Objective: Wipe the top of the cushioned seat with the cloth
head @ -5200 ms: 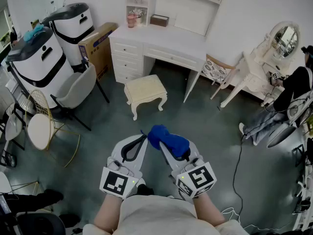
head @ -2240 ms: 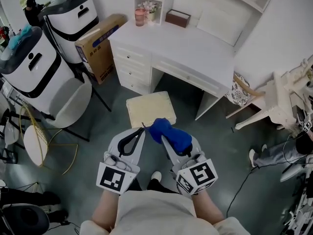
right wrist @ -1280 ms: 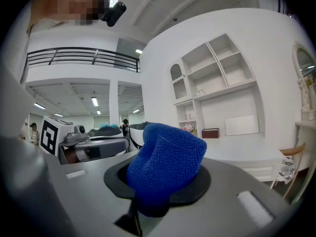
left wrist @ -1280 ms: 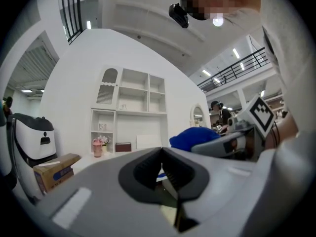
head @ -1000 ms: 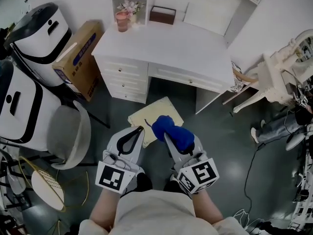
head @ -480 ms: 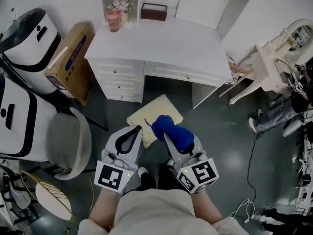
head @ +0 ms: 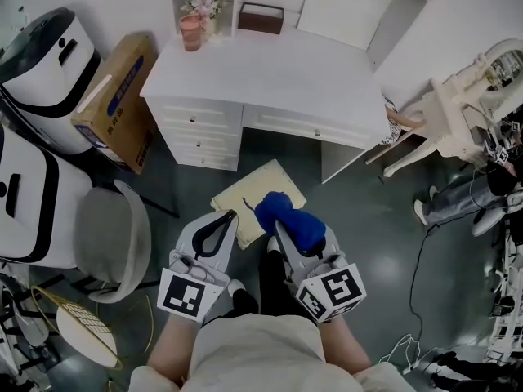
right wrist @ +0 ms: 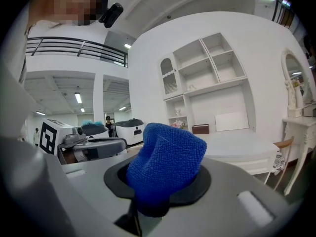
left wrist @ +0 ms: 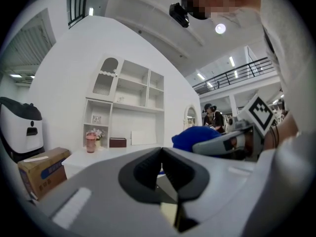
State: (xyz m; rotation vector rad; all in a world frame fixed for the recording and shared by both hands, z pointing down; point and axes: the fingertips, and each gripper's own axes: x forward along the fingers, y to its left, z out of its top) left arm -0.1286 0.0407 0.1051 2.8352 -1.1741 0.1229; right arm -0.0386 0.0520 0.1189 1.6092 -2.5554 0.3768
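The right hand-held gripper [head: 276, 223] is clenched on a bunched blue cloth [head: 288, 219]. In the right gripper view the cloth [right wrist: 165, 157] fills the gap between the dark jaw pads and bulges up and forward past the jaws. The left hand-held gripper [head: 231, 216] is clenched with its jaw tips meeting, and the left gripper view shows nothing between them [left wrist: 161, 149]. The two are held side by side in front of the person, close but apart.

The cushioned seat [head: 255, 186], a small cream stool, stands on the dark floor [head: 368, 243] just before the white table [head: 270, 68]. From the head view the cloth overlaps the stool's near right corner and the left jaw tips overlap its near edge. Whether the cloth touches the cushion cannot be told.

At the back of the table, a pink cup [head: 190, 33] stands under a small shelf unit with flowers [head: 200, 6] just behind it. A dark brown box [head: 260, 19] sits beside them; its contents cannot be made out. The table's drawers [head: 200, 133] are shut.

A closed cardboard box [head: 110, 104] leans against the table's left end, next to two large white-and-black bins [head: 41, 43]. A grey chair [head: 106, 235] stands left of the stool.
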